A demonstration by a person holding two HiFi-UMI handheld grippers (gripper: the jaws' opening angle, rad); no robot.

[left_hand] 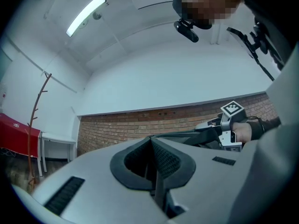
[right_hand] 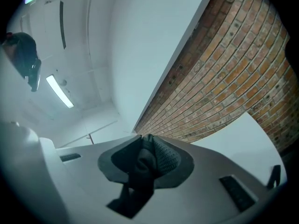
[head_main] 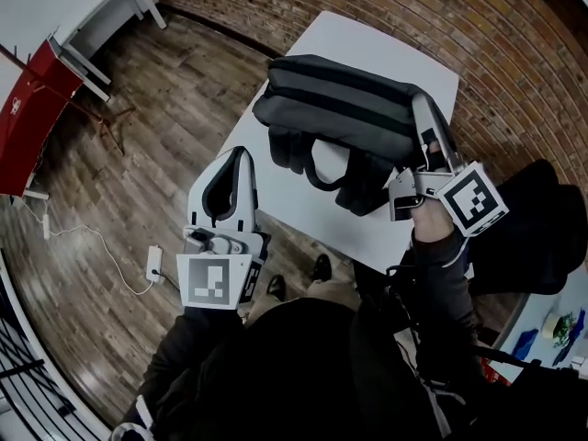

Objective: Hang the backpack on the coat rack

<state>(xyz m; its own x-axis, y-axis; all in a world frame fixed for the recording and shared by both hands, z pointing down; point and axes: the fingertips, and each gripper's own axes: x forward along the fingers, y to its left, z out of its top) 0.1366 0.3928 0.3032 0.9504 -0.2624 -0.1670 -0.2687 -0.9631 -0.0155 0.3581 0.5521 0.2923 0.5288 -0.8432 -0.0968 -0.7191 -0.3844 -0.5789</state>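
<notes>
The backpack [head_main: 340, 122] is held up over the white table [head_main: 367, 39] by a dark strap [right_hand: 139, 167] pinched in the right gripper [right_hand: 144, 139], while the left gripper [head_main: 239, 159] is closed on nothing. The pickup looks done. The coat rack [left_hand: 35, 120] stands well apart across the room, so carrying the backpack over and hooking it on remain.

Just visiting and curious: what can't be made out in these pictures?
- Head view: whether the backpack clears the table; its bulk hides the gap.
- Right gripper view: which backpack part the right gripper holds in its jaws; only dark fabric shows.
- Left gripper view: the coat rack hooks, too thin and small.
</notes>
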